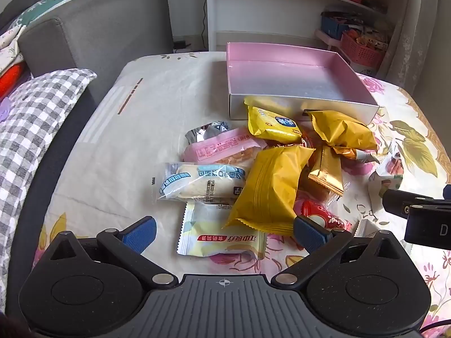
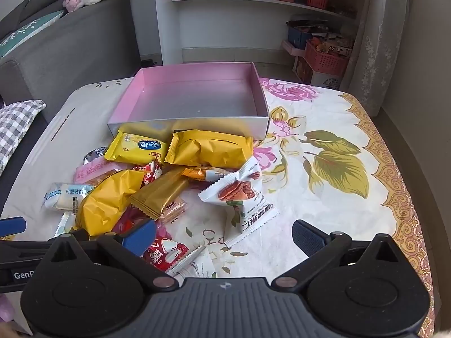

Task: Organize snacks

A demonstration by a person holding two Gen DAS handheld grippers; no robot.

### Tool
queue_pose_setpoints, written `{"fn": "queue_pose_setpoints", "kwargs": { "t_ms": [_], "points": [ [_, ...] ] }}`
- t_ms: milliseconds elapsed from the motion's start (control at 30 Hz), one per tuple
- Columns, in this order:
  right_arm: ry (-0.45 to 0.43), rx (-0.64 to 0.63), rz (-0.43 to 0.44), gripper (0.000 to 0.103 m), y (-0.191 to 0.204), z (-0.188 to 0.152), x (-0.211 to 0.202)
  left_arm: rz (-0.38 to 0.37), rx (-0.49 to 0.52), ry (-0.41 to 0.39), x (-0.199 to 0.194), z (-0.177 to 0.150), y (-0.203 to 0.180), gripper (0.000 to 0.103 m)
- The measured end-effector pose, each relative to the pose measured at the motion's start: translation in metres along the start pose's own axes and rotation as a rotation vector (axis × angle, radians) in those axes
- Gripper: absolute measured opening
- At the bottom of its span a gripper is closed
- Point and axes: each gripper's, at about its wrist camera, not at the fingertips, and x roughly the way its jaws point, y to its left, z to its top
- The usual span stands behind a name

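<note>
Both tongs stand wide open and grip nothing. The left tongs (image 1: 224,232) tilt steeply downward, blue pads (image 1: 141,235) spread far apart at either side of its view. The right tongs (image 2: 224,238) tilt down at much the same angle, its pads (image 2: 305,238) equally spread. The two sit side by side: each one's black body shows at the edge of the other's view.

One pink box (image 2: 262,107), about eleven snack packets (image 2: 208,152).
</note>
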Motion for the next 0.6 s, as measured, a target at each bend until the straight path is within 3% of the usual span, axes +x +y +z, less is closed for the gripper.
{"fn": "queue_pose_setpoints", "kwargs": {
  "t_ms": [600],
  "points": [
    [-0.003, 0.0, 0.0, 0.096, 0.0004, 0.0003, 0.0003, -0.001, 0.0, 0.0, -0.0002, -0.0001, -0.0007, 0.103]
  ]
}}
